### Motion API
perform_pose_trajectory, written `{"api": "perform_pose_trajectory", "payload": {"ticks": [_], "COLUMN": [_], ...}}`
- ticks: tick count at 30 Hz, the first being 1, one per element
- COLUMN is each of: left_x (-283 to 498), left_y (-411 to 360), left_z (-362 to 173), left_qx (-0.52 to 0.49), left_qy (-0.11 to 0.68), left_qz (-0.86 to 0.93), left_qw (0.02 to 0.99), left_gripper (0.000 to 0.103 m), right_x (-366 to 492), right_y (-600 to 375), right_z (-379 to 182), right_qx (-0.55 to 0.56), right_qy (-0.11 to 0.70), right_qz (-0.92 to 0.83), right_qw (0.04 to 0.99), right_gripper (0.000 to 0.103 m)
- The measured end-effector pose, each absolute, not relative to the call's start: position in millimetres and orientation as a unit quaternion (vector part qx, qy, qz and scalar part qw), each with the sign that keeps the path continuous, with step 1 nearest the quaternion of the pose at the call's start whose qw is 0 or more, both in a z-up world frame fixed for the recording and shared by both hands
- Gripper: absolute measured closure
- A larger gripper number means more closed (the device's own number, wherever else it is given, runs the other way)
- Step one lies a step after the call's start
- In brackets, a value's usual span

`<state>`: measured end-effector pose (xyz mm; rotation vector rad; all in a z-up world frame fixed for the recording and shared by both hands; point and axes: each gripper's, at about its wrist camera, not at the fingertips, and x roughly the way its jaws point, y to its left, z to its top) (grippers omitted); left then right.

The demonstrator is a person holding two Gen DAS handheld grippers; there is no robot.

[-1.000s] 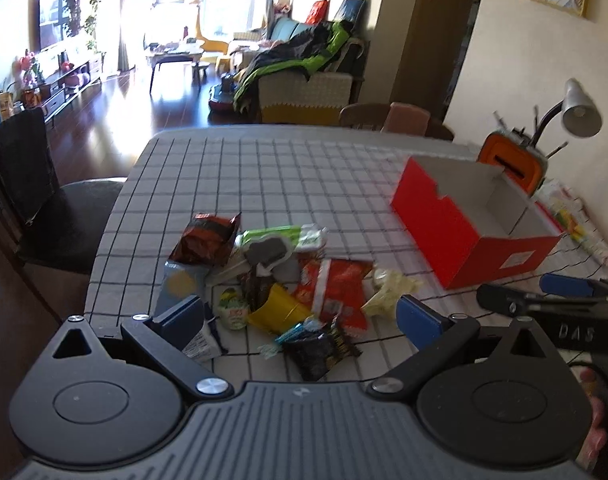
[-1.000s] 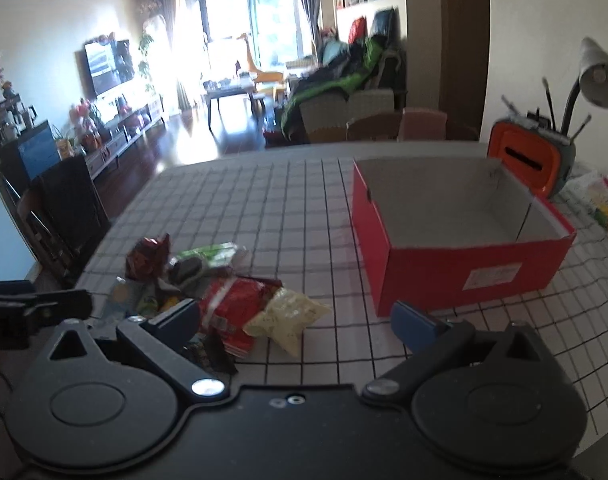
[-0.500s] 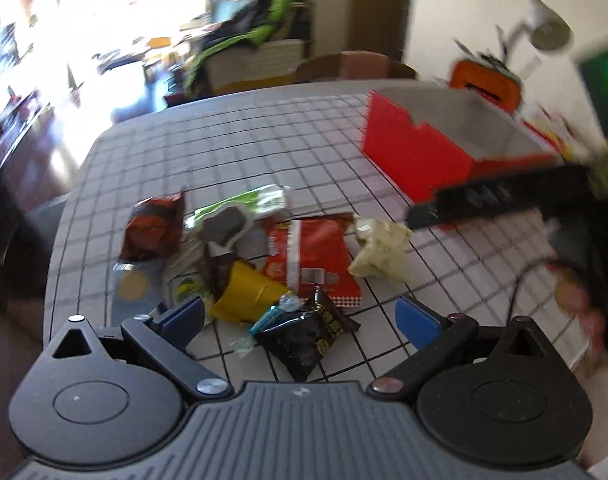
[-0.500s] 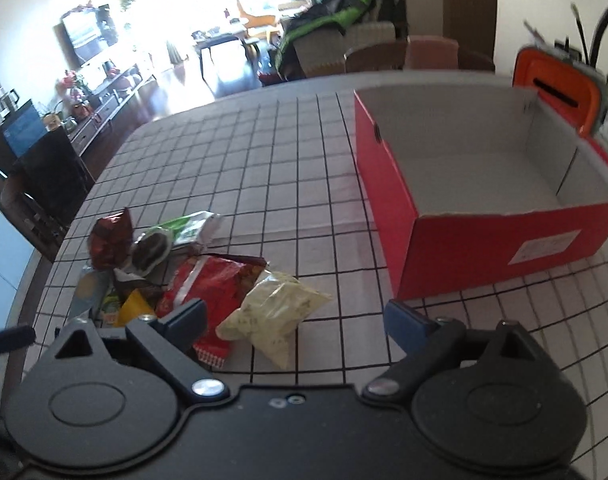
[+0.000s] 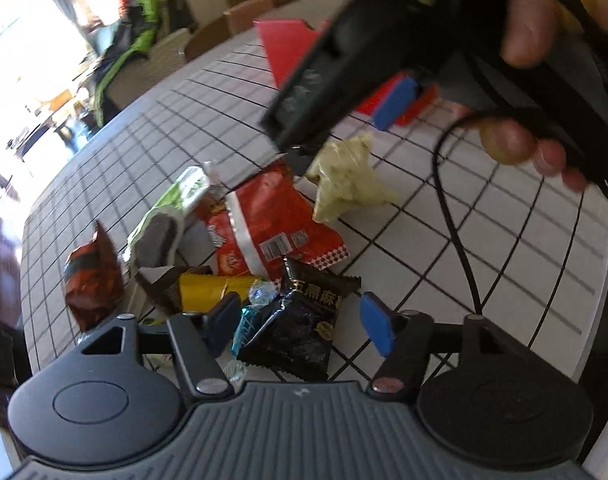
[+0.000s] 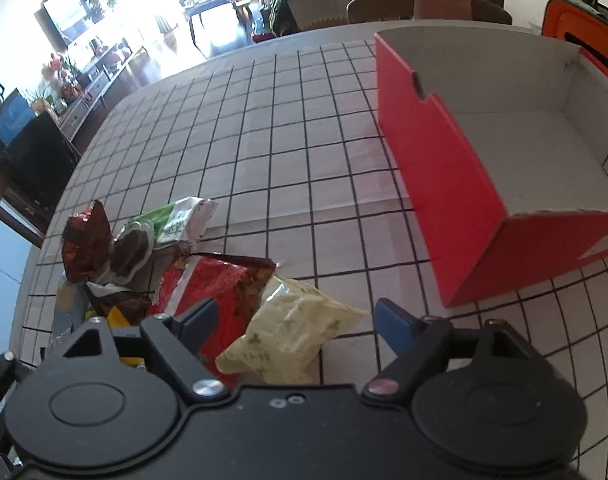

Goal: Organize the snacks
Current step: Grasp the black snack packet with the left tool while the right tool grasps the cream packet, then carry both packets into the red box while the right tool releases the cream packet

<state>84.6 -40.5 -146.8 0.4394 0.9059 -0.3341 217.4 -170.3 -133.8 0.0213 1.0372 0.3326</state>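
Left gripper (image 5: 300, 322) closing around black packet (image 5: 294, 330); right gripper (image 6: 294, 320) closing around pale bag (image 6: 292, 326), ungripped.

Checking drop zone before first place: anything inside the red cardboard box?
The red cardboard box shows only bare grey floor and walls in the right wrist view. Its near-right corner runs out of frame, and the left wrist view is blocked by the other gripper.

black snack packet (image 5: 300, 328): chinese characters, possibly "五黑麻"; other packet print unreadable.
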Motion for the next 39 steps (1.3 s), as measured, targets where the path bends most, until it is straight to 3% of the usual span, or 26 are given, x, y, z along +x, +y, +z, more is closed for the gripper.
{"api": "perform_pose_trajectory", "payload": {"ticks": [3, 10, 21, 24, 39], "left_x": [87.8, 91.1, 98.2, 98.1, 91.2], "left_y": [-43.0, -48.5, -43.1, -41.1, -25.2], "left_z": [-153.2, -165.1, -166.8, -166.6, -156.8], "left_qx": [0.230, 0.255, 0.217, 0.209, 0.116], "left_qy": [0.437, 0.449, 0.470, 0.471, 0.481], "left_qz": [-0.168, -0.179, -0.169, -0.162, -0.125], "left_qw": [0.853, 0.838, 0.838, 0.842, 0.860], "left_gripper": [0.050, 0.052, 0.064, 0.066, 0.070], "right_x": [220.3, 225.4, 215.4, 211.6, 186.7], "right_y": [-164.9, -161.9, -164.3, -165.3, -191.8], "right_z": [-137.3, -149.7, -156.7, -154.6, -137.6], "right_qx": [0.005, 0.004, -0.031, -0.033, -0.009], "right_qy": [0.494, 0.510, 0.493, 0.482, 0.469], "right_qz": [0.154, 0.148, 0.166, 0.174, 0.174], "right_qw": [0.856, 0.847, 0.854, 0.858, 0.866], "right_gripper": [0.019, 0.030, 0.048, 0.063, 0.069]}}
